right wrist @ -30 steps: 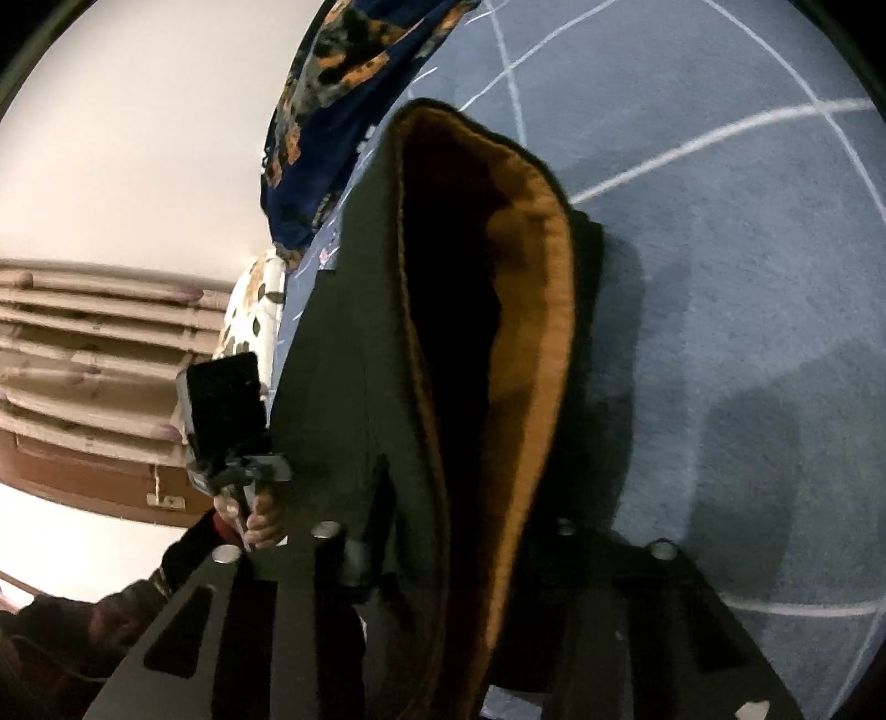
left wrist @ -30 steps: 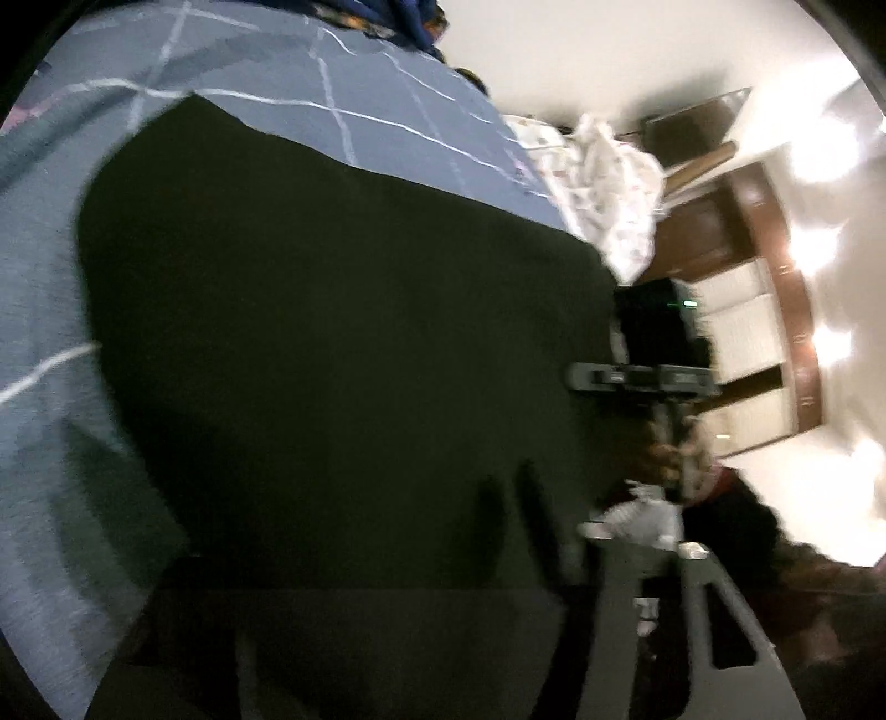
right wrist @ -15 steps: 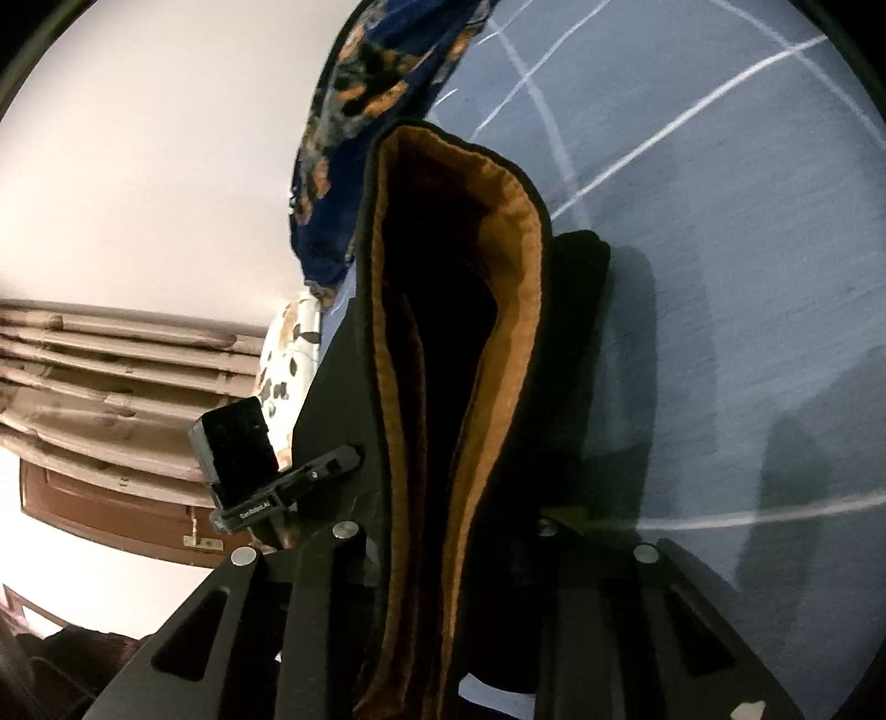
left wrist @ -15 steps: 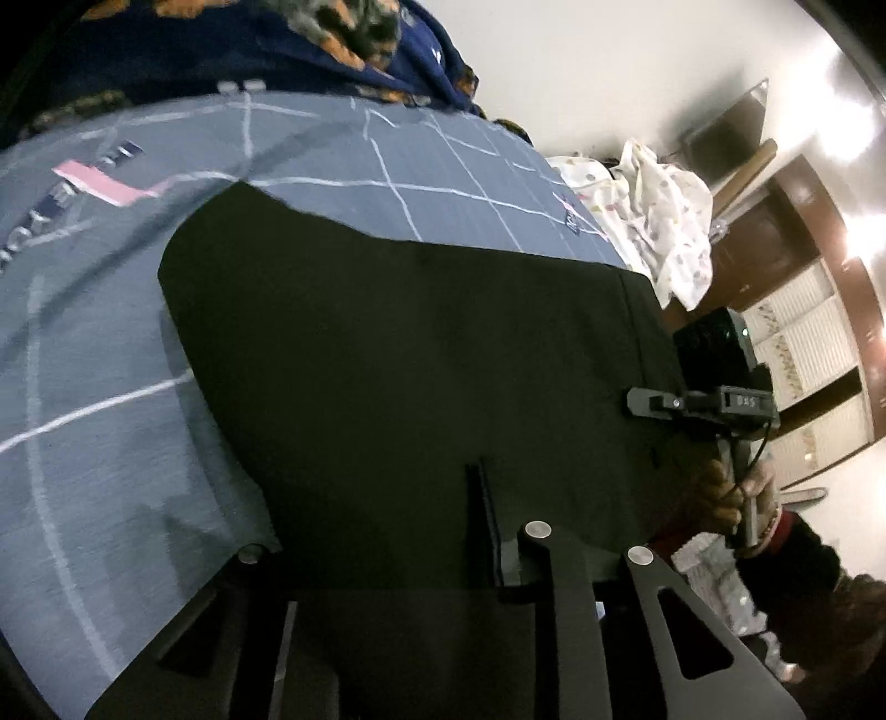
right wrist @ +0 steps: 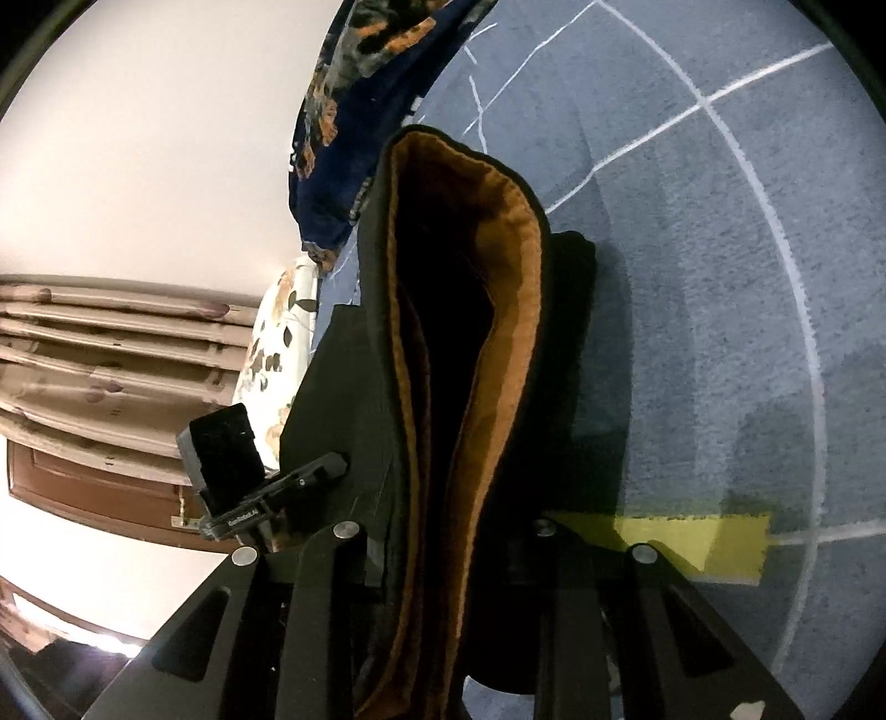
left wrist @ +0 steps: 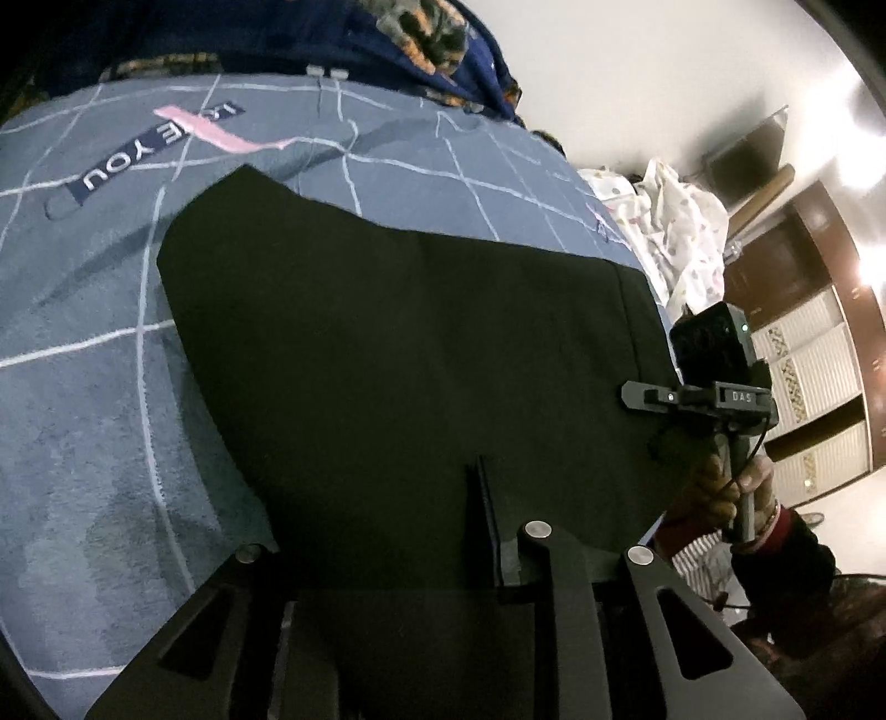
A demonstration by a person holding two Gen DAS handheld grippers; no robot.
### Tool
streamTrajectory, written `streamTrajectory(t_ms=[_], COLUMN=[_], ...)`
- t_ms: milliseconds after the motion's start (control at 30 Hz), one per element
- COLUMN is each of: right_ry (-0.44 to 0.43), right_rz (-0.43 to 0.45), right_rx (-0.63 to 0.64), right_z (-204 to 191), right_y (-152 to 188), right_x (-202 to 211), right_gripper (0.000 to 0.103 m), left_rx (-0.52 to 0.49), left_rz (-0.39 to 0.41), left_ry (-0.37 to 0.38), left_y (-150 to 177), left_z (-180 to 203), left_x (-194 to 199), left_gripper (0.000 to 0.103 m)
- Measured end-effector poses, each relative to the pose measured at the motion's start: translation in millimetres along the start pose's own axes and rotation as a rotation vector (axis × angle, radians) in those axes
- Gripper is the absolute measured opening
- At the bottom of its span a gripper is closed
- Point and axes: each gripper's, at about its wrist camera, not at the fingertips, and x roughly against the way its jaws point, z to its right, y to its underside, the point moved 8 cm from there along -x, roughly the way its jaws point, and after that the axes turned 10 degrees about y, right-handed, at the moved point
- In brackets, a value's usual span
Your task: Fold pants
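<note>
Black pants lie spread on a grey-blue sheet with white grid lines. Their near edge drapes over my left gripper, whose jaws are opening slightly, with the cloth still pinched between them. In the right wrist view the waistband, lined in orange-brown, stands up folded over. My right gripper is shut on it. A hand holds the right gripper's black body at the pants' right edge. The left gripper's body shows beside the cloth.
A dark blue patterned blanket is bunched at the far side of the sheet. White printed bedding hangs off the right corner. A yellow patch lies on the sheet beside my right fingers. Brown wardrobe doors stand beyond.
Both grippers have travelled with the pants. In the left view more sheet and its lettering show beyond the cloth. In the right view the yellow patch appeared and the left gripper drew closer.
</note>
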Motion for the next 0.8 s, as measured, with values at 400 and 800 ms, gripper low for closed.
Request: streamTrajectory(t_ms=[400,800], right_ry=[0.045,-0.044], right_rz=[0.001,0.065], right_rx=[-0.018,0.007], right_z=[2.8,-34.9], right_y=[0.4,4.1], right_x=[-8.4,-3.4], right_gripper=[0.026,0.023], left_rx=[-0.031,-0.170], left_rz=[-0.014,0.072], left_ry=[-0.032,-0.215], left_y=[4.2,1.4], left_z=[-3.2,23.2], left_x=[-8.6,31.2], left_gripper=[0.027,0.020])
